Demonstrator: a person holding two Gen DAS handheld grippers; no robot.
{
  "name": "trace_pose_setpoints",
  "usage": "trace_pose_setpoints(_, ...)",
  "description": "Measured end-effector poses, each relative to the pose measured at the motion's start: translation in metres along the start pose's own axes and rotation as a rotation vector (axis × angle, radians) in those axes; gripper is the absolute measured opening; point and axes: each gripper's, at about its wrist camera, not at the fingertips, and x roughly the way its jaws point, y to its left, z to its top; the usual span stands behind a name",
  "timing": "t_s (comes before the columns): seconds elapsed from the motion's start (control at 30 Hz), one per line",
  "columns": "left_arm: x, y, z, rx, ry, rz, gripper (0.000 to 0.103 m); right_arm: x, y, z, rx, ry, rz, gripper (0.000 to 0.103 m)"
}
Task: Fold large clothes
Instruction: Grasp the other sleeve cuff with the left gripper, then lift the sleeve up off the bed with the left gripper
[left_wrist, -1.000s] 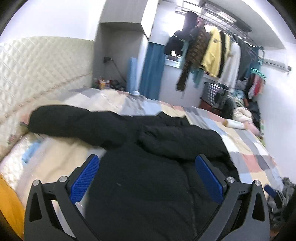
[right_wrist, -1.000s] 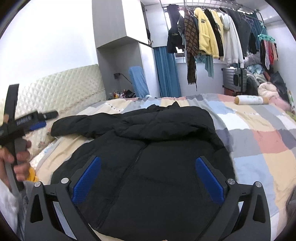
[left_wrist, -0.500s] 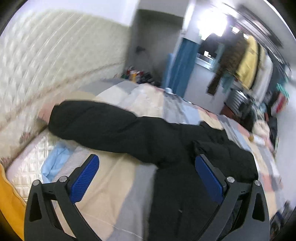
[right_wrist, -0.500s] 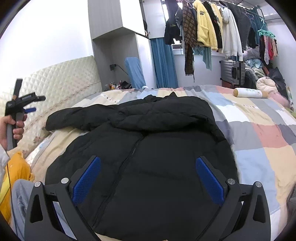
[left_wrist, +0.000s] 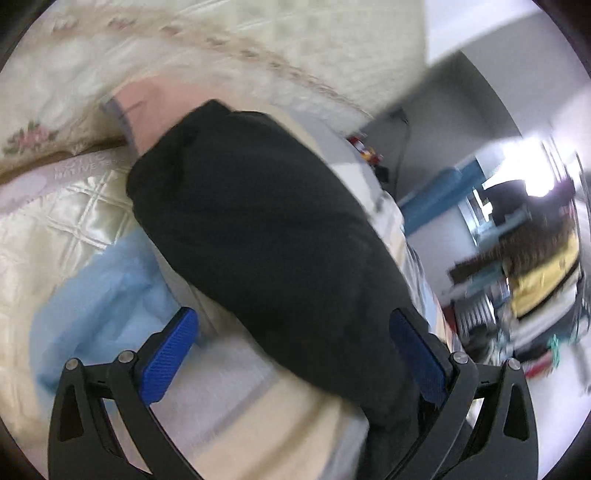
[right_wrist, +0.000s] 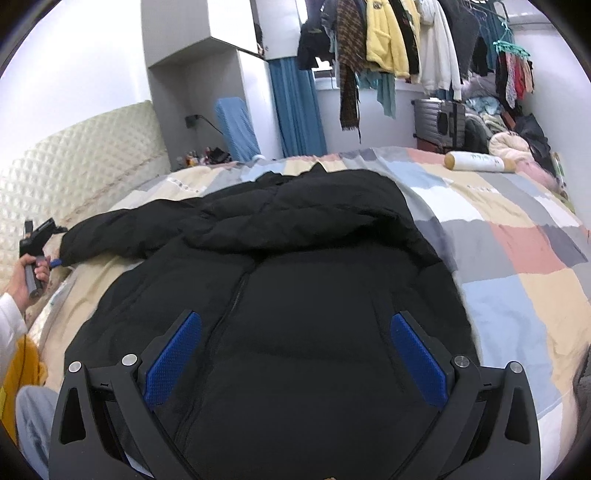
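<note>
black jacket (right_wrist: 288, 295): lying front-up across the patchwork bed (right_wrist: 517, 251), filling centre frame, one sleeve (left_wrist: 258, 229) stretching toward the quilted headboard (right_wrist: 74, 162) at left. left gripper (left_wrist: 295, 350): spread wide, straddling that sleeve near its cuff, blurring. right gripper (right_wrist: 295, 354): spread, hovering over the lower torso. advice: be pinching the cuff edge only, then carrying it flat across the chest.

Black puffer jacket (right_wrist: 295, 295) lies flat, front up, zip closed, on patchwork bed (right_wrist: 517, 266). Hood (right_wrist: 306, 210) at far end; left sleeve (left_wrist: 258, 229) stretched out twd headboard.
</note>
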Motion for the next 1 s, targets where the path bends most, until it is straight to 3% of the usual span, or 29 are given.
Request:
trace_pose_setpoints(0.1, 0.016, 0.016, 0.010, -0.052, -0.027, -0.012, 0.102, 0.013, 0.005, 0.004, 0.000, 0.017, -0.005, 0.103)
trace_pose_setpoints(0.23, 0.031, 0.022, 0.024, -0.040, -0.070, 0.009, 0.102, 0.025, 0.010, 0.005, -0.014, 0.035, -0.028, 0.103)
trace_pose_setpoints(0.43, 0.045, 0.035, 0.033, -0.132, -0.083, 0.003, 0.090, 0.035, 0.012, 0.014, -0.007, 0.041, -0.045, 0.103)
trace_pose_setpoints(0.5, 0.043, 0.032, 0.034, -0.132, -0.093, 0.015, 0.077, 0.036, 0.013, 0.015, -0.008, 0.047, -0.045, 0.103)
trace_pose_setpoints(0.57, 0.036, 0.026, 0.035, -0.118, -0.120, 0.028, 0.052, 0.036, 0.013, 0.014, -0.010, 0.049, -0.050, 0.103)
trace_pose_setpoints(0.67, 0.024, 0.012, 0.040, -0.079, -0.140, 0.024, 0.022, 0.032, 0.013, 0.015, -0.009, 0.046, -0.053, 0.103)
trace_pose_setpoints(0.87, -0.014, -0.037, 0.051, 0.084, -0.132, 0.095, 0.007, 0.024, 0.015, 0.017, -0.023, 0.022, -0.053, 0.103)
trace_pose_setpoints(1.0, -0.049, -0.078, 0.055, 0.182, -0.176, 0.108, 0.006, 0.018, 0.015, 0.016, -0.028, 0.015, -0.044, 0.103)
